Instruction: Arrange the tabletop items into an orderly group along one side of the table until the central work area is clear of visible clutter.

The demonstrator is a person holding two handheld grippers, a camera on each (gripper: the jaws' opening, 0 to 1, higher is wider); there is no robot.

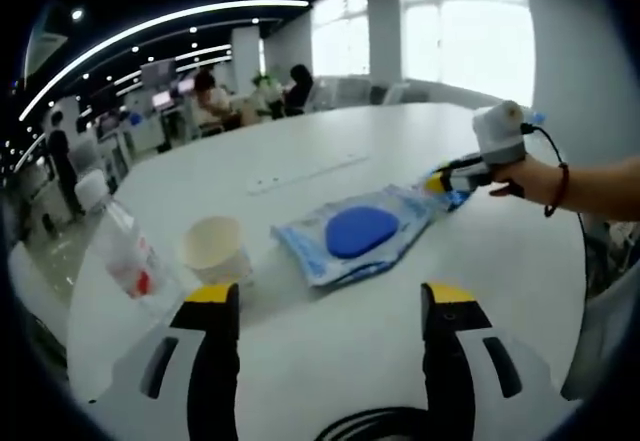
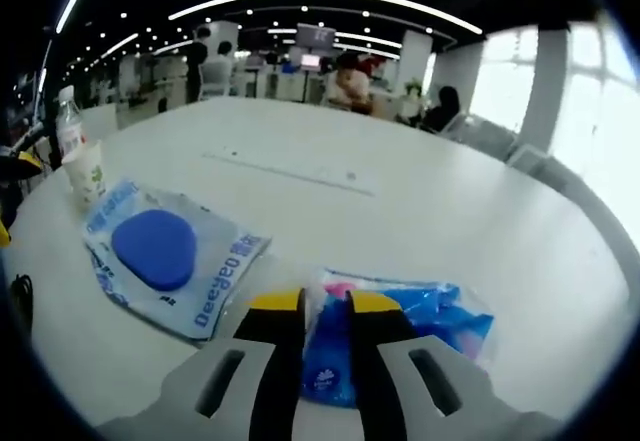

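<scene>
My right gripper [image 2: 325, 309] is shut on the near end of a small blue tissue pack [image 2: 420, 323] lying on the white table [image 2: 420, 211]. From the left gripper view, that right gripper [image 1: 452, 175] and its pack [image 1: 442, 185] sit at the table's right, held by a hand [image 1: 530, 176]. A flat blue-and-white packet with a blue oval [image 1: 355, 233] [image 2: 165, 256] lies mid-table. Beyond it stand a paper cup [image 1: 215, 249] [image 2: 90, 173] and a clear water bottle [image 1: 128, 253] [image 2: 67, 126]. My left gripper [image 1: 330, 296] is open, with nothing between its fingers, just short of the cup and packet.
A long seam strip [image 1: 310, 171] [image 2: 290, 171] runs across the table's middle. The far half of the table is bare. Chairs [image 2: 490, 136] and seated people [image 1: 210, 101] are beyond the far edge, with bright windows [image 1: 440, 31] behind.
</scene>
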